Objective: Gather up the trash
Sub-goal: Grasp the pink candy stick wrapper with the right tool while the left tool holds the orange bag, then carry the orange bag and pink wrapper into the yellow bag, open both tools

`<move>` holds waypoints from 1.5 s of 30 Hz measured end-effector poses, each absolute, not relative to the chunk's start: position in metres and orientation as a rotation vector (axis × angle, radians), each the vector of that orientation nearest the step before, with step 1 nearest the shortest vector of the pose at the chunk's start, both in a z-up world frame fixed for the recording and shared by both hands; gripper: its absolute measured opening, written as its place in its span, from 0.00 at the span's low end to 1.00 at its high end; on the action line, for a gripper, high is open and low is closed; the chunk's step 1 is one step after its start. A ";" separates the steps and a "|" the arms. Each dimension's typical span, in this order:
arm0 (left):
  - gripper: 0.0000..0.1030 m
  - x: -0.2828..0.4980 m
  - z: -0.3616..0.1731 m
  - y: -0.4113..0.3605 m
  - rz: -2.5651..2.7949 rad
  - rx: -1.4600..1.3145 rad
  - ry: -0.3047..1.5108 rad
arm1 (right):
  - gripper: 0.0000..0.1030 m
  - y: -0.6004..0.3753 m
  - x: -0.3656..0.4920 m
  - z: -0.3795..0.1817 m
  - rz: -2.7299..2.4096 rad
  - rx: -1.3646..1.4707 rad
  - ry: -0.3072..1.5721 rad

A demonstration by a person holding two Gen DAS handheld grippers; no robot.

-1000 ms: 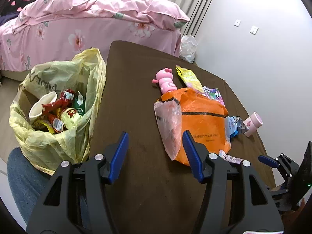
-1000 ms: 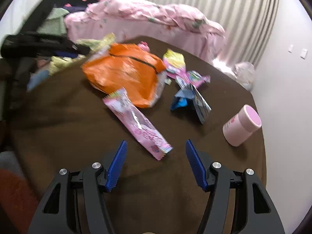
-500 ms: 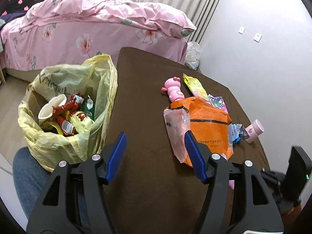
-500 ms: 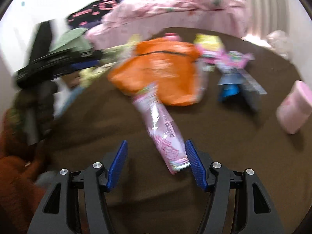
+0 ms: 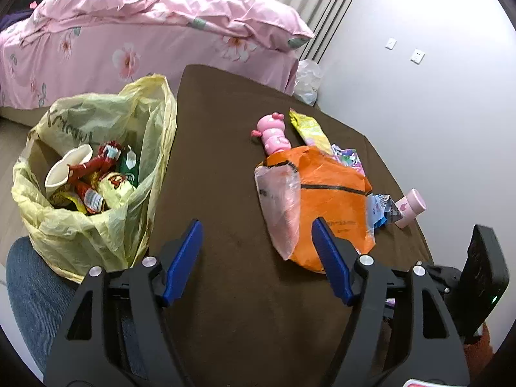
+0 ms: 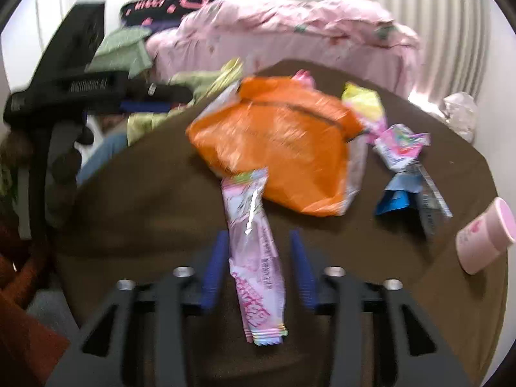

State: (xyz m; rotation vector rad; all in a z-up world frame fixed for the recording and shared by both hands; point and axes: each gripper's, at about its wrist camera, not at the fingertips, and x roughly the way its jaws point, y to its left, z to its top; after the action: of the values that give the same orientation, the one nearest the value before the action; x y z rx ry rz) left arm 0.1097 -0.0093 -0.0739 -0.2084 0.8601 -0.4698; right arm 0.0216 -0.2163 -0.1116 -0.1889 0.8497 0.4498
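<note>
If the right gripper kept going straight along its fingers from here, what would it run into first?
The right gripper already straddles the pink snack wrapper, its fingers open on either side. Pushing straight on, it would ride along that wrapper and probably meet the orange plastic bag next; blur leaves depth uncertain.

You see a brown table (image 5: pixel 245 167) with an orange bag (image 5: pixel 332 200), a pink-and-white printed wrapper (image 6: pixel 254 258), a pale pink cup (image 6: pixel 483 238) and a blue wrapper (image 6: pixel 396 200). At nine o'clock sits a translucent yellow bag (image 5: pixel 96 225); at twelve, pink floral bedding (image 5: pixel 135 42).
</note>
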 end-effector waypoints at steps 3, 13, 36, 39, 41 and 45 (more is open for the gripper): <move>0.68 0.112 -0.077 -0.010 -0.490 -0.222 0.881 | 0.09 -0.226 0.012 -0.102 0.434 -0.148 0.812; 0.68 0.138 -0.080 -0.053 -0.444 -0.111 0.908 | 0.09 -0.270 0.003 -0.085 0.336 0.017 0.755; 0.20 0.080 0.023 0.030 -0.245 -0.107 0.555 | 0.09 -0.243 0.011 -0.001 0.368 0.022 0.552; 0.20 0.078 0.030 0.047 -0.207 -0.107 0.525 | 0.09 -0.227 0.022 0.012 0.399 0.022 0.531; 0.20 0.080 0.033 0.060 -0.171 -0.112 0.507 | 0.09 -0.213 0.032 0.019 0.417 0.012 0.523; 0.20 0.085 0.035 0.086 -0.083 -0.133 0.472 | 0.09 -0.184 0.050 0.028 0.442 -0.027 0.517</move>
State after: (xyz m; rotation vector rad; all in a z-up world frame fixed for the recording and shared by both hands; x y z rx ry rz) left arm 0.0847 0.0859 0.0352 -0.1334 0.4724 -0.0832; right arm 0.0502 -0.1837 0.0283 -0.0269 0.5169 0.4416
